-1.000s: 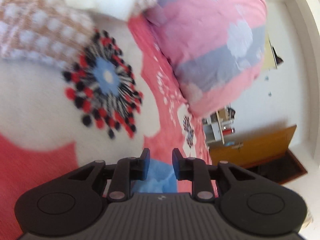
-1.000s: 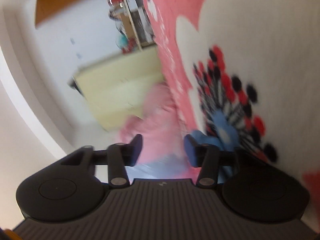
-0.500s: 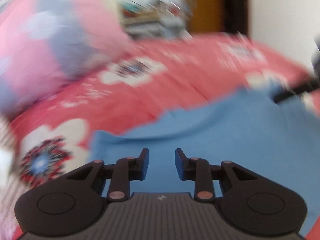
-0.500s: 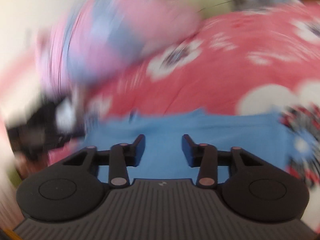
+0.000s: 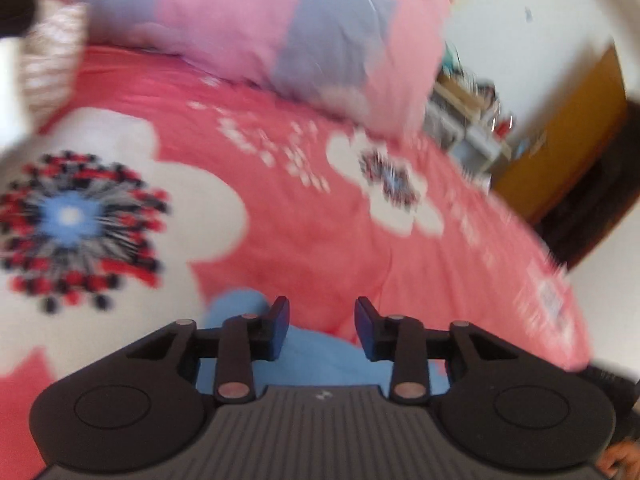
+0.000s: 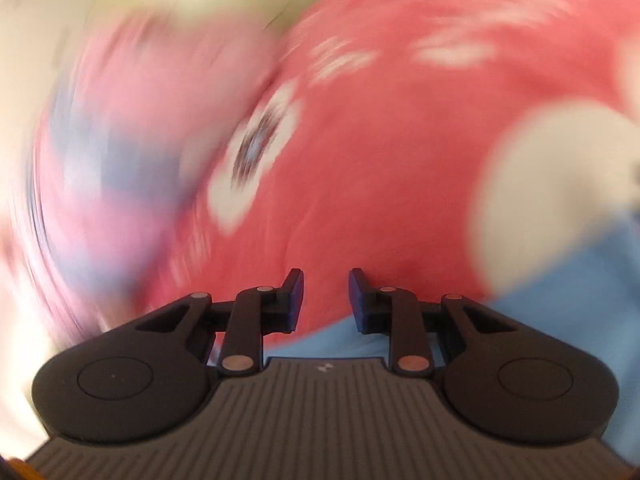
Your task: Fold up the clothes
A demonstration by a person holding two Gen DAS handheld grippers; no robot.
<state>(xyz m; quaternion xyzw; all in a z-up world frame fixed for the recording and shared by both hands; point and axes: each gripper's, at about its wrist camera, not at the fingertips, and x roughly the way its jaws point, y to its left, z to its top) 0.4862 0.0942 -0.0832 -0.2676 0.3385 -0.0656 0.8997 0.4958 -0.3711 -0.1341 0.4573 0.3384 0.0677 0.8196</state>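
Note:
A light blue garment (image 5: 320, 354) lies on the red flowered bedspread (image 5: 320, 216), mostly hidden under my left gripper (image 5: 322, 330). That gripper is open, its jaws apart with only cloth showing below the gap. In the right wrist view the same blue garment (image 6: 560, 280) shows at the lower right, heavily blurred. My right gripper (image 6: 325, 300) hangs over its edge, open, with nothing between the fingers. Blur hides how the garment is laid out.
A pink and grey-blue quilt (image 5: 280, 20) is piled at the head of the bed. A brown patterned cloth (image 5: 52, 64) lies at the far left. Beyond the bed stand a cluttered shelf (image 5: 468, 120) and an orange door (image 5: 560, 136). A hand (image 5: 620, 458) shows at the lower right.
Both cameras have swung quickly. Half a second ago a broad blue cloth filled both views; now only its near edge shows under each gripper. Both grippers stayed open.

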